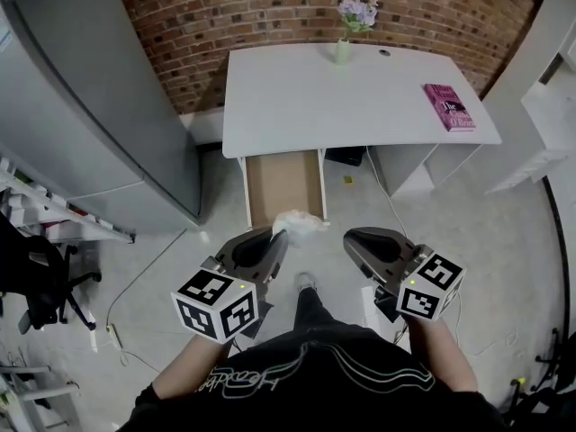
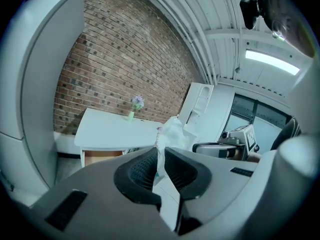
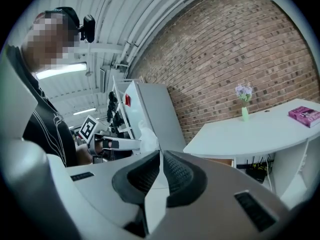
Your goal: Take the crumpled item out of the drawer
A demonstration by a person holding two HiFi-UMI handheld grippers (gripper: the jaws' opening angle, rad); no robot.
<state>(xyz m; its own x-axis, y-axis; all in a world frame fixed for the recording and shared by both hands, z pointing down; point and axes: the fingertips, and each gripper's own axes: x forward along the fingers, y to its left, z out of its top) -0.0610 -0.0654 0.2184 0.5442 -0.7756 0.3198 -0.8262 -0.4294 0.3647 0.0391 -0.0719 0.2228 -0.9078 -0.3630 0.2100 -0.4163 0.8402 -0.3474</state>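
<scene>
Crumpled white wad point(image 1: 301, 221), thin, papery, pinched in L tool point(image 1: 281, 234); R tool point(image 1: 349, 237) closed, empty; drawer point(image 1: 283, 183) open

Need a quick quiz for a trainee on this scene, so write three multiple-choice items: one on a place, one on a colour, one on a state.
1. Where on the desk does the book lie?
A. its left end
B. its middle
C. its right end

2. What colour are the flowers?
A. red
B. purple
C. yellow

3. What is the left claw doing?
A. shut on the wad
B. open and empty
C. shut on nothing

Answers:
1. C: the head view shows the pink book near the desk's right edge.
2. B: the blooms at the back of the desk are pale purple.
3. A: the left gripper view shows the white wad pinched between the pads.
</scene>
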